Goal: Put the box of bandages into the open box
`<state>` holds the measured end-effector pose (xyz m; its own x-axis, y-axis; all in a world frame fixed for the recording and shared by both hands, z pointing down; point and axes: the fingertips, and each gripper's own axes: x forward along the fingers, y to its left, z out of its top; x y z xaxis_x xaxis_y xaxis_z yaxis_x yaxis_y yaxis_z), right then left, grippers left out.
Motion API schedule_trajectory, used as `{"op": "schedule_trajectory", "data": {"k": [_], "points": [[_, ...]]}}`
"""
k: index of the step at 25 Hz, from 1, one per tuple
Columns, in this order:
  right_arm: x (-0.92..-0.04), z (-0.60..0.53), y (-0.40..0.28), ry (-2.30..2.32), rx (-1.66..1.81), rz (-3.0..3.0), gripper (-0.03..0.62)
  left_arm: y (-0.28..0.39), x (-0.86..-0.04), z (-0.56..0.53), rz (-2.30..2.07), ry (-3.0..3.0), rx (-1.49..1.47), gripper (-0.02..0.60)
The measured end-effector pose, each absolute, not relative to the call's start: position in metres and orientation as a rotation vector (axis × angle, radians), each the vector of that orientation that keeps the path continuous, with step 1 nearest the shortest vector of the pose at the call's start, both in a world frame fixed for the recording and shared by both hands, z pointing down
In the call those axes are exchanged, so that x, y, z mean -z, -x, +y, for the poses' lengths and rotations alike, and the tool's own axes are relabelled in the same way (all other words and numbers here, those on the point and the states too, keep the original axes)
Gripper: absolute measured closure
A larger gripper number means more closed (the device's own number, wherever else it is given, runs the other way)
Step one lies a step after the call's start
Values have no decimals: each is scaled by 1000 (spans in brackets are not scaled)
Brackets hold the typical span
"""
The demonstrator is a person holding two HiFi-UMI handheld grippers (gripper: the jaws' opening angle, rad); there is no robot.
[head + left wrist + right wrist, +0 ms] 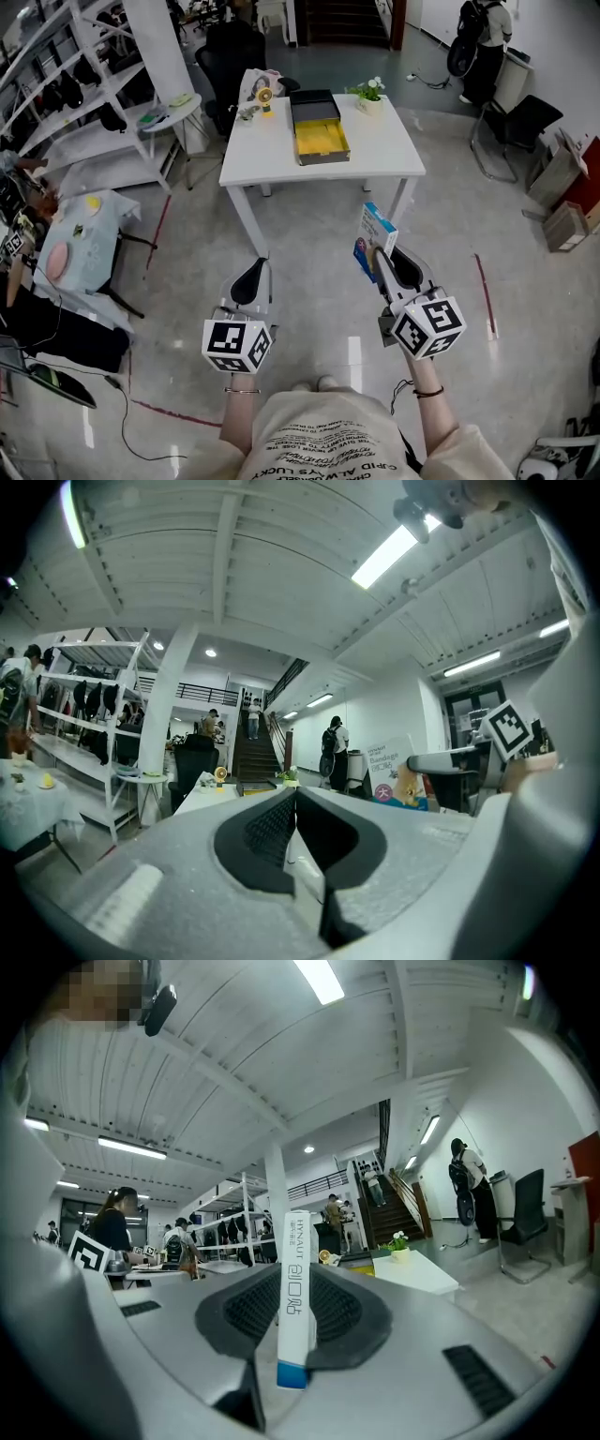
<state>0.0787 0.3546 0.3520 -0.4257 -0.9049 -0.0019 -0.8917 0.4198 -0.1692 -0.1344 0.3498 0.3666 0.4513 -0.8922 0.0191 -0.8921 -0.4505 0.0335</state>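
Observation:
My right gripper is shut on the box of bandages, a flat white and blue carton held upright above the floor; in the right gripper view the box of bandages stands edge-on between the black pads. The left gripper hangs beside it, jaws together with nothing between them, seen also as the left gripper. The open box, dark with a yellow lining, lies on the white table ahead, well beyond both grippers.
A small potted plant and a few small items stand at the table's far edge. Black office chairs, white shelving at left, a cloth-covered side table and red floor tape surround the floor space.

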Motion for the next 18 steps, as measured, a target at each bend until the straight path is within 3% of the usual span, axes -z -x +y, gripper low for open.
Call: {"op": "schedule_trajectory", "data": {"k": [18], "points": [[-361, 305, -120, 1573, 291, 2553, 502, 95, -366, 305, -1669, -2612, 17, 558]]}}
